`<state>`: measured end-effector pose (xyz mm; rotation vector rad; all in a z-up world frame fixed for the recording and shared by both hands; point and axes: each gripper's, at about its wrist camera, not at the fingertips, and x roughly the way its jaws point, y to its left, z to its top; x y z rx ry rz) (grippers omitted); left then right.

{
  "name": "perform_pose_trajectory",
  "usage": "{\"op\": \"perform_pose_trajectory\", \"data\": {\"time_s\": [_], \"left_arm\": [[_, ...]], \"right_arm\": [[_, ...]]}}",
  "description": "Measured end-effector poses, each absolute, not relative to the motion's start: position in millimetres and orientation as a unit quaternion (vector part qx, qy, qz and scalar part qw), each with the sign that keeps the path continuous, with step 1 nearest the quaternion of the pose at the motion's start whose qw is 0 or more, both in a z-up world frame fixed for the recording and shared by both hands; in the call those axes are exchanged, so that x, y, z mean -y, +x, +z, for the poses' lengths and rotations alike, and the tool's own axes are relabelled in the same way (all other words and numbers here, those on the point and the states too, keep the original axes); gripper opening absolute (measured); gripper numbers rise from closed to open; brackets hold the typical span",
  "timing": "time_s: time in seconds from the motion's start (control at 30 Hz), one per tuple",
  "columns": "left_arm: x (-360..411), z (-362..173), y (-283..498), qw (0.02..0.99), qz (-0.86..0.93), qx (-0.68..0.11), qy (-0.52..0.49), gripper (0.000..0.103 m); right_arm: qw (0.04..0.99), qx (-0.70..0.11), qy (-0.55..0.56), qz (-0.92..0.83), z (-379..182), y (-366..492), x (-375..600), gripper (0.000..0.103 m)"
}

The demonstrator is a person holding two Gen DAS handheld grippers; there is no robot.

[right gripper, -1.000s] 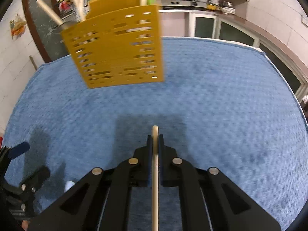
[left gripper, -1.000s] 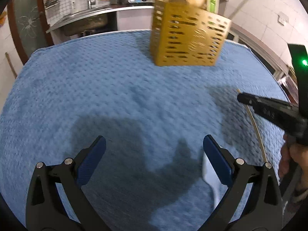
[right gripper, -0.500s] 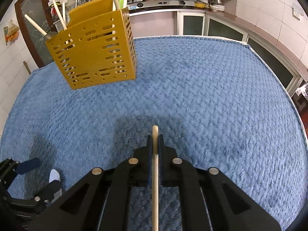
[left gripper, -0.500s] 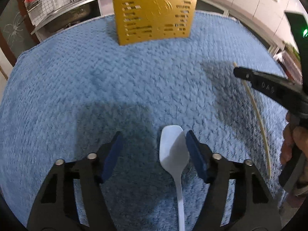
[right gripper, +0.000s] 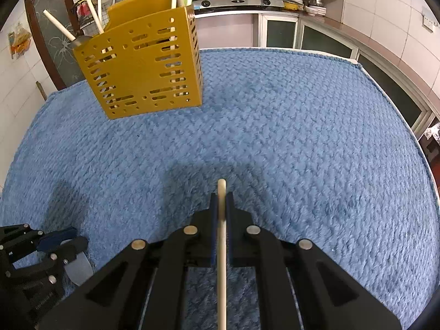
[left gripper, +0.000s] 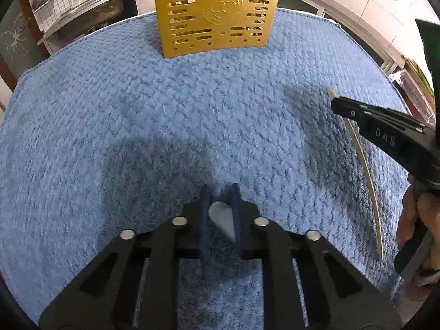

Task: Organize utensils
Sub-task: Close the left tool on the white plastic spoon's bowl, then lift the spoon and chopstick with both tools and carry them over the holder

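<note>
My left gripper (left gripper: 220, 189) points down at the blue cloth, its jaws closing with the head of a white spoon (left gripper: 221, 217) tilted between the blue pads and pressed by them. From the right wrist view, the left gripper (right gripper: 68, 240) sits at the bottom left with the spoon (right gripper: 79, 271) showing under it. My right gripper (right gripper: 221, 196) is shut on a pale wooden stick (right gripper: 221, 233) that pokes out past the fingertips. Seen from the left, this stick (left gripper: 365, 170) hangs long behind the right gripper (left gripper: 337, 104). A yellow perforated utensil holder (right gripper: 143, 63) stands at the far side.
The blue textured cloth (left gripper: 137, 110) covers the whole table. Several pale handles (right gripper: 93, 11) stick up out of the holder (left gripper: 217, 13). A hand (left gripper: 423, 211) grips the right tool. Behind the table run a kitchen counter, a stove (right gripper: 239, 0) and a sink.
The left gripper slid over the white spoon and its wide-open jaws came together around the spoon's head. The right gripper kept still with the stick in it.
</note>
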<state>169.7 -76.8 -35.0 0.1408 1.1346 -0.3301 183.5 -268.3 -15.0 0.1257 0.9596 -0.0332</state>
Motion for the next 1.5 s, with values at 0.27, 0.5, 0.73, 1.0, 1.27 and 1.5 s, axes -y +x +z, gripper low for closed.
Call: {"op": "perform_pose_trajectory", "data": {"time_s": [0.27, 0.5, 0.73, 1.0, 1.27, 1.5], "left_arm": [[65.9, -31.2, 169.3, 0.833, -0.163, -0.526, 0.046, 0.01], [39.3, -32.3, 163.2, 0.827, -0.151, -0.542, 0.001, 0.03], [26.1, -29.3, 149.0, 0.826, -0.146, -0.543, -0.037, 0.036], [40.8, -33.9, 142.1, 0.815, -0.166, -0.554, -0.024, 0.035], [48.4, -36.0, 152.0, 0.812, -0.169, -0.557, -0.034, 0.012], [54.0, -4.6, 164.2, 0.831, -0.182, -0.525, -0.017, 0.008]], "right_arm": [[0.887, -0.458, 0.06, -0.014, -13.2, 181.8, 268.2, 0.006], [0.885, -0.461, 0.063, -0.019, -17.7, 184.1, 274.4, 0.006], [0.885, -0.461, 0.063, -0.018, -19.4, 185.5, 275.6, 0.006], [0.887, -0.458, 0.061, -0.024, -17.3, 183.4, 283.2, 0.006], [0.885, -0.459, 0.068, -0.028, -21.0, 186.3, 293.6, 0.006], [0.889, -0.452, 0.071, -0.03, -16.7, 185.0, 300.0, 0.006]]}}
